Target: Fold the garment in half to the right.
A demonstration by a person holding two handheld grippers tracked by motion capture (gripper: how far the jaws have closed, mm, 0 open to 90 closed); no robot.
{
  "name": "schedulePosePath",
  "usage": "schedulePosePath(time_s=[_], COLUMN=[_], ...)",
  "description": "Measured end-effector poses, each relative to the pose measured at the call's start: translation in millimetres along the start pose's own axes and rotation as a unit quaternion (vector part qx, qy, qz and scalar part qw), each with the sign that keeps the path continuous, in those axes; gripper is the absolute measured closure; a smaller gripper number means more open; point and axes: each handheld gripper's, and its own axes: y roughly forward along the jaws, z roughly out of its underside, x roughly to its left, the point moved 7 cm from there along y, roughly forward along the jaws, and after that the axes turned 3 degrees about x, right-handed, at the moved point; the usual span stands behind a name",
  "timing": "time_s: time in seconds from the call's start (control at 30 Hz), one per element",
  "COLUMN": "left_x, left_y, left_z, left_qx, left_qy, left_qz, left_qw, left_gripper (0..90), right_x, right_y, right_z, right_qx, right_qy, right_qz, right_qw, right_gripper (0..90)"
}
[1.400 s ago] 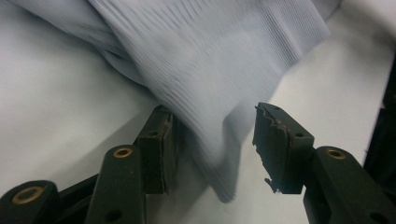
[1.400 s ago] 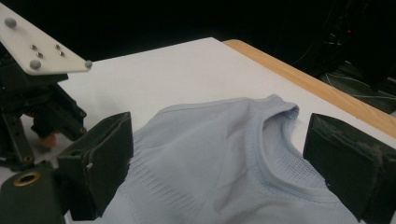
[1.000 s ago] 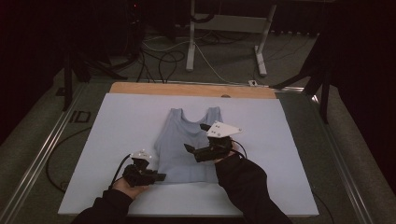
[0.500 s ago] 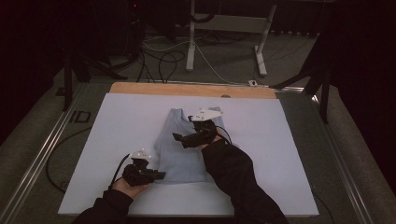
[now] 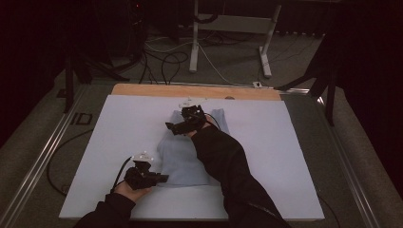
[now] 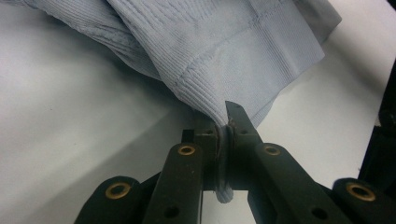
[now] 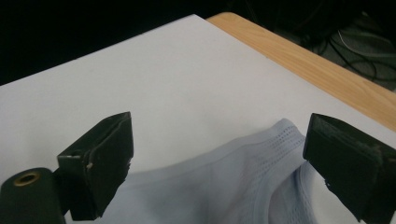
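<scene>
- While the pale blue ribbed tank top (image 5: 187, 152) lies flat on the white board (image 5: 119, 142), it serves as the landmark for all items listed.
- Tank top: spread near the board's middle, straps toward the wooden strip (image 5: 195, 91) at the far edge, hem toward the person.
- Left gripper (image 5: 159, 179): at the top's near hem corner, on the person's left; jaws pressed together, pinching a fold of the ribbed hem (image 6: 219, 100), which bunches up between the pads and pokes out below them.
- Right gripper (image 5: 173, 127): over the top's far end, by the left strap; jaws spread wide, nothing between the pads, the strap (image 7: 285, 133) and neckline lying under the gap.
- Right sleeve (image 5: 223, 161): dark, lying diagonally across the top's body.
- Wooden strip: just beyond the top's straps, bordering the board.
</scene>
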Motion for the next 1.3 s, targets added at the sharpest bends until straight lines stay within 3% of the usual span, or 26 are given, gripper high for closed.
schedulePosePath(time_s=[0.2,0.37,0.43,0.53,0.57,0.63,0.77,0.87,0.93,1.3], left_x=[-0.1,-1.0,-1.0,-1.0,-1.3,-1.3,-1.3,-1.5,-1.5,-2.6], left_y=[-0.2,-0.8,-0.8,-0.8,-0.9,-1.1,-1.4,-1.6,-1.8,-1.0], left_z=[-0.1,-0.1,0.0,0.1,0.0,0.0,0.0,-0.3,-0.5,-1.4], left_qx=[-0.002,-0.004,-0.005,-0.005,-0.006,-0.006,-0.007,-0.008,-0.009,-0.009], left_qy=[-0.001,0.0,0.0,-0.001,-0.002,-0.003,-0.004,-0.003,-0.004,-0.004], left_qz=[0.001,0.005,0.006,0.006,0.008,0.009,0.012,0.013,0.015,0.018], left_qw=[1.0,1.0,1.0,1.0,0.9999,0.9999,0.9999,0.9999,0.9998,0.9998], left_gripper=[86.0,86.0,86.0,86.0,86.0,86.0,86.0,86.0,86.0,86.1], right_x=[-11.3,-18.4,-26.5,-28.0,-33.9,-35.0,-45.1,-47.3,-51.6,-59.0], right_y=[26.8,39.0,54.5,58.2,67.7,70.2,83.3,87.7,92.9,106.6], right_z=[-7.8,-9.3,-10.1,-9.7,-7.4,-6.4,-0.4,1.1,3.9,16.7], right_qx=[0.025,0.037,0.055,0.058,0.073,0.079,0.115,0.121,0.13,0.163], right_qy=[0.039,0.044,0.046,0.05,0.051,0.052,0.057,0.054,0.047,0.056], right_qz=[0.019,0.025,0.036,0.033,0.048,0.048,0.072,0.078,0.095,0.112], right_qw=[0.9987,0.998,0.9968,0.9965,0.9949,0.9944,0.9891,0.9881,0.9859,0.9787], right_gripper=[9.3,12.7,14.0,14.8,17.7,18.5,28.2,32.2,39.7,48.0])
